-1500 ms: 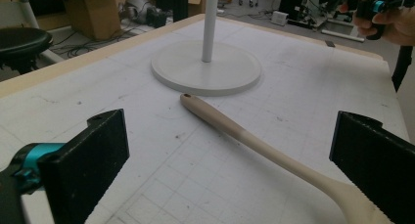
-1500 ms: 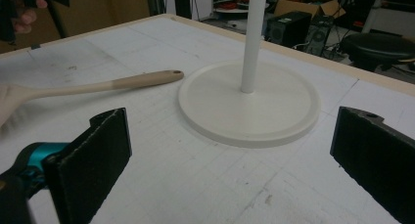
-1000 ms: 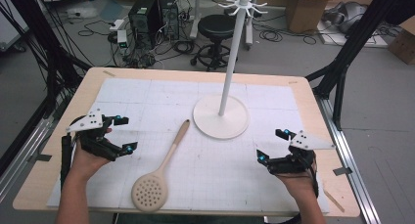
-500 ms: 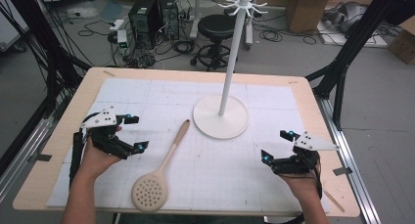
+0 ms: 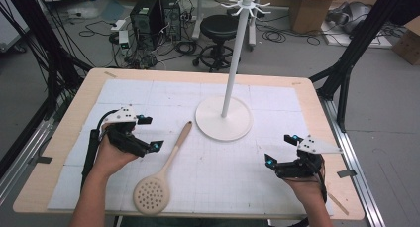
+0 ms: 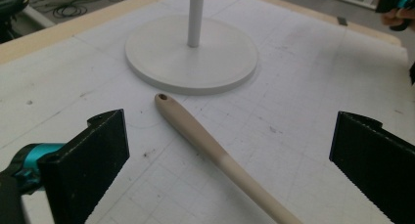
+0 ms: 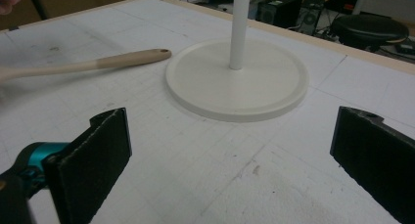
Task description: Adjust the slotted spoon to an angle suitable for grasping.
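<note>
Stand (image 5: 224, 119): a white round-based pole with hooks at its top is standing toward the far middle of the table (image 5: 64, 138); this is the landmark.
Spoon (image 5: 161, 176): a slotted wooden spoon is lying flat just left of the stand's base, its handle tip pointing at the base and not touching it, its round bowl lying nearer the person.
Left gripper (image 5: 150, 134): it is hovering left of the stand, beside the spoon's handle, jaws spread wide and grasping nothing.
Right gripper (image 5: 281, 149): it is sitting right of the stand and nearer the person, jaws released, facing the base.
</note>
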